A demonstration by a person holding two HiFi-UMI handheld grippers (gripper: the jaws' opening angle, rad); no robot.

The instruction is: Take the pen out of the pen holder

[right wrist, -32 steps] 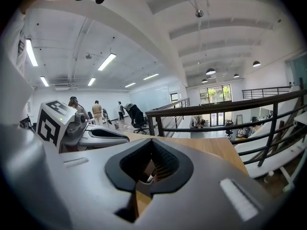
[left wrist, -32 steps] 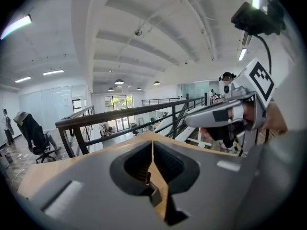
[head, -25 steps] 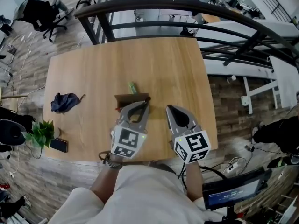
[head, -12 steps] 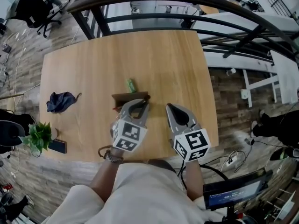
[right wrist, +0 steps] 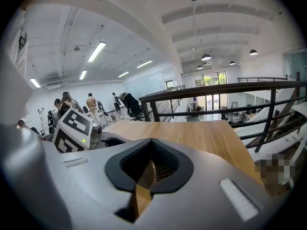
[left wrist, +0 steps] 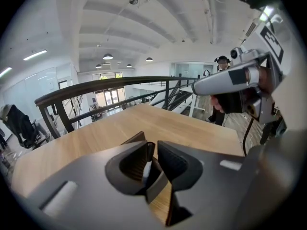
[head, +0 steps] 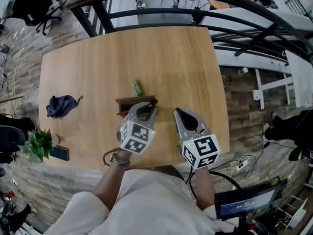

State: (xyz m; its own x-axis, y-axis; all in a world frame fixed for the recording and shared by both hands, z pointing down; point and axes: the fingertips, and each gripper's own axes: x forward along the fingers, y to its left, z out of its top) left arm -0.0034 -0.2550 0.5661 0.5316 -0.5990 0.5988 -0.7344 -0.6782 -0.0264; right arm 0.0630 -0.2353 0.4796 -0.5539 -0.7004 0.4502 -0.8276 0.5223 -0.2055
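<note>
Two grippers over the table (head: 98, 58). The left gripper (head: 148, 108) has its tips on the pen holder (head: 132, 103), jaws clenched, it seems, on the pen (left wrist: 146, 166) there. At its 3 o'clock the right gripper (head: 179, 113) is closed on nothing. A green item (head: 136, 87) lies at the holder's 12.

**Pen clasped upright above its holder**

A slim pen (left wrist: 146, 166), white in the barrel and dark at the top, is held upright between the narrowed jaws of the left hand-held gripper (left wrist: 153, 152); its lower end is hidden. The dark brown pen holder (head: 135, 103) is set near the middle of the worktop (head: 98, 58), directly beneath
</note>
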